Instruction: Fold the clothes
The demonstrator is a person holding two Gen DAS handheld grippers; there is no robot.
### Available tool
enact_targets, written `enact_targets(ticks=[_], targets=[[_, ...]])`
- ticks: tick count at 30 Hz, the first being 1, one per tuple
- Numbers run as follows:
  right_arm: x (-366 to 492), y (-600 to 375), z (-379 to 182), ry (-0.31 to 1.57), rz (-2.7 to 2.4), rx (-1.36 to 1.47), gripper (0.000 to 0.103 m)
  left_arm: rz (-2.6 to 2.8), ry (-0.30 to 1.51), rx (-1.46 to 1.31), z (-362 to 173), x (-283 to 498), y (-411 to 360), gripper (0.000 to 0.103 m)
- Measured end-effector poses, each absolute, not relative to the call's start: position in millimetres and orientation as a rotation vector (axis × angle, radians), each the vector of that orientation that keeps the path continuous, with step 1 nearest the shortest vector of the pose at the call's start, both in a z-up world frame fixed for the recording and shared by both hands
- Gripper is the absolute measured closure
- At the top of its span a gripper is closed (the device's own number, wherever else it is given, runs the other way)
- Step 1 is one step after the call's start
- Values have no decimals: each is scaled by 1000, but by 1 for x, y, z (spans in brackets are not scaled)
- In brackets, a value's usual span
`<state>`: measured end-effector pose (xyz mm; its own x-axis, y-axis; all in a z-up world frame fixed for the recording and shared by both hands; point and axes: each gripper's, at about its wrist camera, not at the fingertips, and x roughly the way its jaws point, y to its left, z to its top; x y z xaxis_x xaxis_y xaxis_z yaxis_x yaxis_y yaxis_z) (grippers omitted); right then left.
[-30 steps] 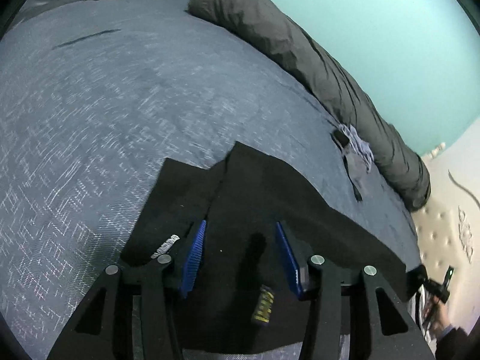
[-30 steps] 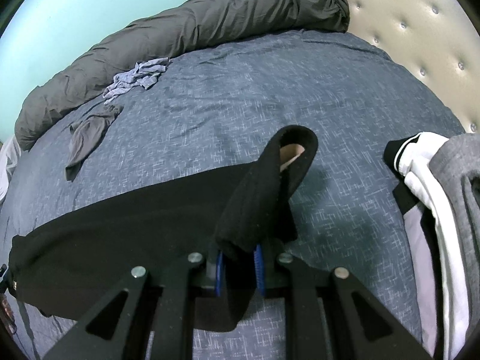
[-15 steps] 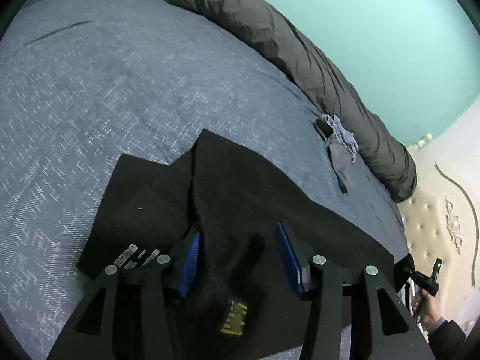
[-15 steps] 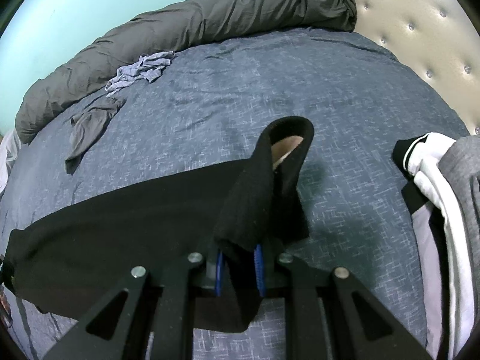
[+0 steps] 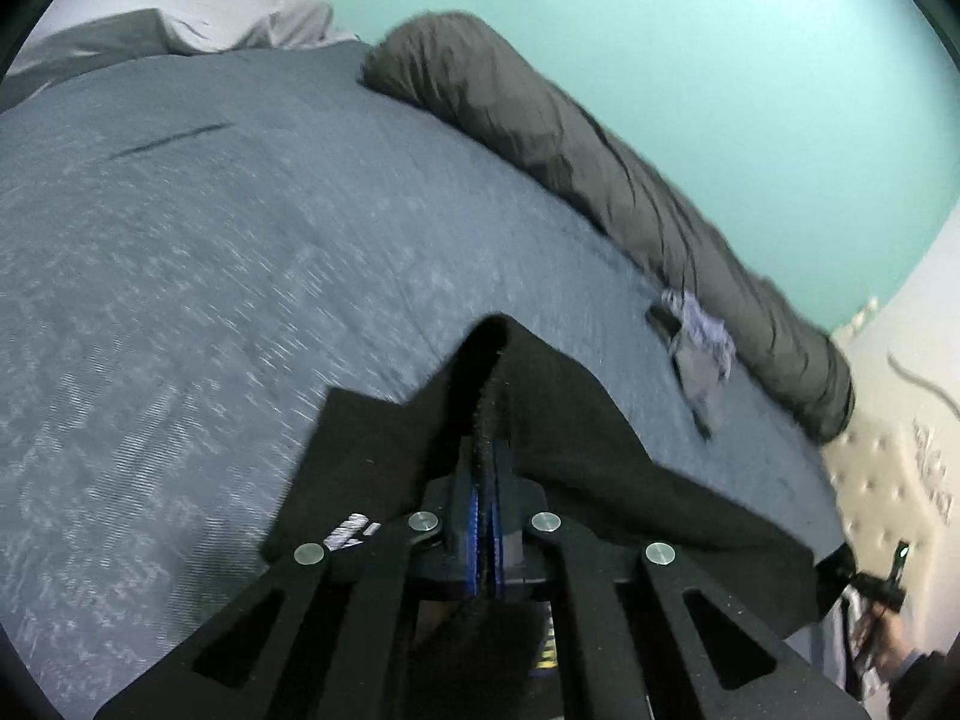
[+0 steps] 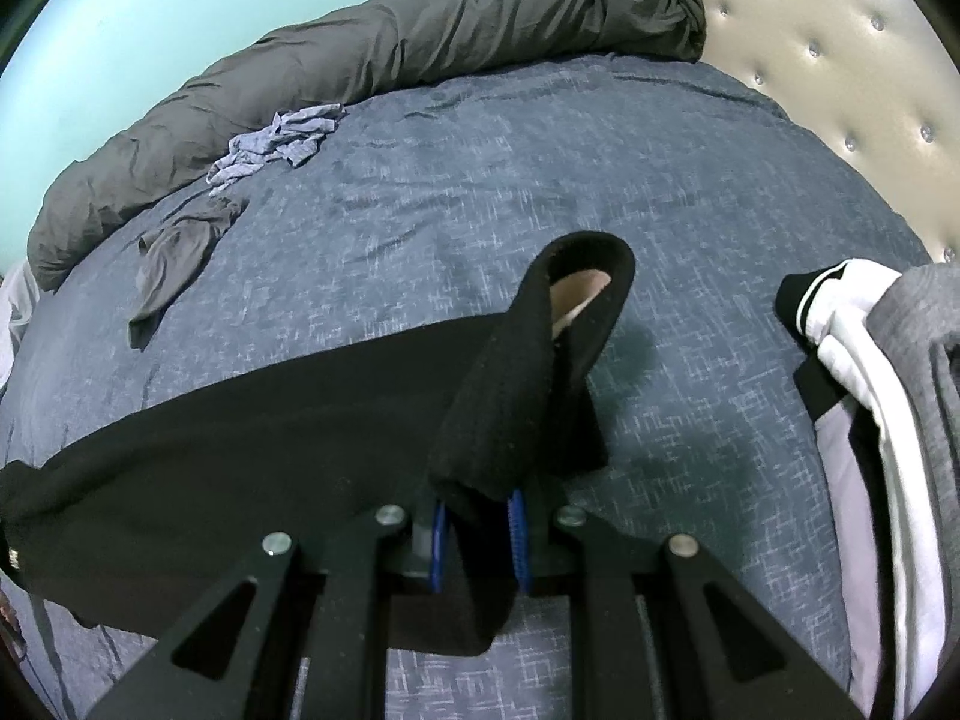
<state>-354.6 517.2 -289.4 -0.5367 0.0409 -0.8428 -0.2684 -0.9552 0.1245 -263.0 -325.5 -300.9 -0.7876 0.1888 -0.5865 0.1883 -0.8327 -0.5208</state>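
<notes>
Item: long black knit garment [image 6: 240, 438], lying stretched across a blue-grey speckled bedspread [image 6: 540, 168] and being held at both ends. Left gripper [image 5: 486, 498]: blue-padded jaws are pressing nearly together, pinching a raised ridge of the black garment [image 5: 564, 420] that is peaking toward 12 o'clock; white lettering on the fabric is showing at 8 o'clock of the jaws. Right gripper [image 6: 480, 528]: jaws are clamping, with a narrow gap, a thick rolled black band [image 6: 522, 384] of the same garment, which is looping upward toward 1 o'clock and showing a pale lining inside the loop. Left view only: a pale grey pillow or sheet [image 5: 198, 12] is sitting at 11 o'clock, and at 4 o'clock a person's hand [image 5: 888, 642] is gripping the other tool at the garment's far end. Right view only: a heap of white, black-trimmed and grey clothing [image 6: 870, 372] is resting at 3 o'clock, a flat dark grey garment [image 6: 174, 258] at 10 o'clock, and a tufted cream headboard [image 6: 840, 60] at 1 o'clock. Both views: a rolled dark grey duvet [image 6: 372, 54] is running along the turquoise wall [image 5: 720, 60], with a crumpled light blue cloth [image 6: 276, 141] lying just beside it. The left view is blurring with motion.
</notes>
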Motion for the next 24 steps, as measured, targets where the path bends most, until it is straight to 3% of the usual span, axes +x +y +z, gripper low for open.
enact_targets(ticks=[9, 16, 20, 22, 24], targets=[[-363, 502, -264, 328, 2645, -1365, 87, 2871, -1126, -968, -308, -230, -379, 101], [-375, 491, -253, 245, 2647, -1374, 87, 2848, -1024, -1140, -322, -246, -365, 100], [-370, 507, -260, 308, 2609, -1318, 87, 2862, -985, -1172, -325, -247, -361, 98], [-369, 517, -266, 358, 2595, -1306, 84, 2855, -1017, -1179, -329, -247, -363, 98], [-368, 522, -273, 374, 2578, -1310, 74, 2855, -1030, -1194, -333, -248, -363, 97]])
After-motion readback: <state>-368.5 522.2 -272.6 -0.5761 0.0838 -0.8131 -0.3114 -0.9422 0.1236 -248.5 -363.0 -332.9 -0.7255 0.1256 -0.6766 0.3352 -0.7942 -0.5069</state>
